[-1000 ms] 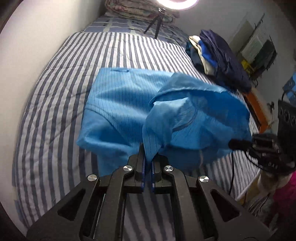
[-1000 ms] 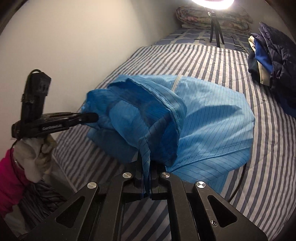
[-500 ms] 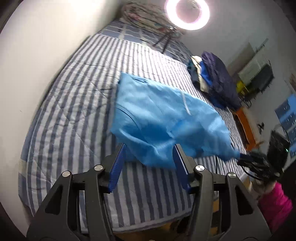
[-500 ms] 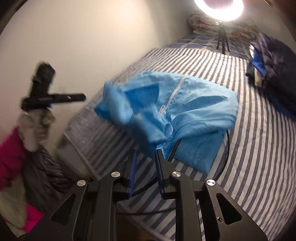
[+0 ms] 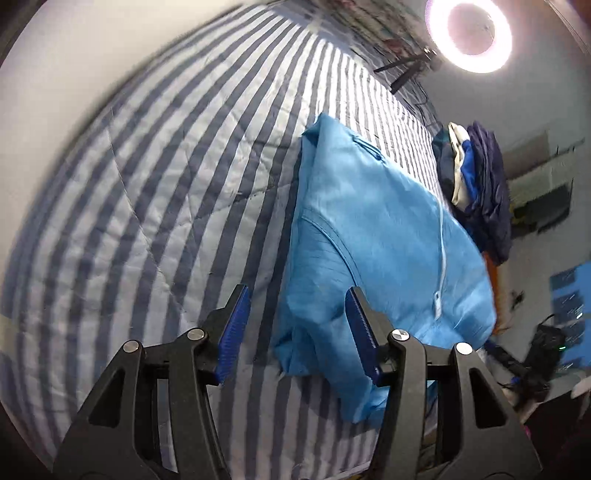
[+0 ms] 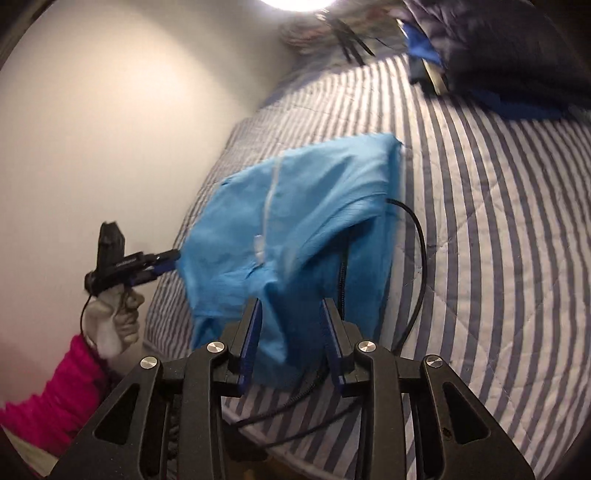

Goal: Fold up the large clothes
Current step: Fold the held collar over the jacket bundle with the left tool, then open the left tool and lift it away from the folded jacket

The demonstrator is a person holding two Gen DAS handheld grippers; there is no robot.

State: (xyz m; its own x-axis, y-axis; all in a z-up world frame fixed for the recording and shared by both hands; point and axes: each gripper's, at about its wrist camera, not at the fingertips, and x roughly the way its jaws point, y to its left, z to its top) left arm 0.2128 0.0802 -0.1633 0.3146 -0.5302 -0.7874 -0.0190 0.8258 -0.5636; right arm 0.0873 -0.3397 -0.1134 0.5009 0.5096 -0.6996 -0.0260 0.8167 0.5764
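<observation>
Left wrist view: the left gripper stands with its blue-padded jaws spread wide and nothing between the pads; one second ago they were pinched on a fold of cloth, and half a second ago they had already parted.
Right wrist view: the right gripper has its jaws apart at a moderate gap, holding nothing, with cloth lying beyond them; one second ago they were clamped on the fabric, and half a second ago they were only narrowly parted.
Garment: the light-blue zip garment lies released on the bed, doubled over on itself, white zipper uppermost, its near edge just past the left gripper's right pad. One second ago a bunched part hung lifted between both grippers; now it rests flat.
Garment, right view: the same cloth slopes from the far corner toward the gripper, its lower edge hanging just in front of the pads.
Left gripper seen from the right: the black tool, held in a white-gloved hand with a pink sleeve, has its tips at the garment's left edge.
Cable: a black cable emerges from under the garment and curves across the striped bed.
Surroundings: a pile of dark clothes sits on the far side of the bed, beside a ring light.
</observation>
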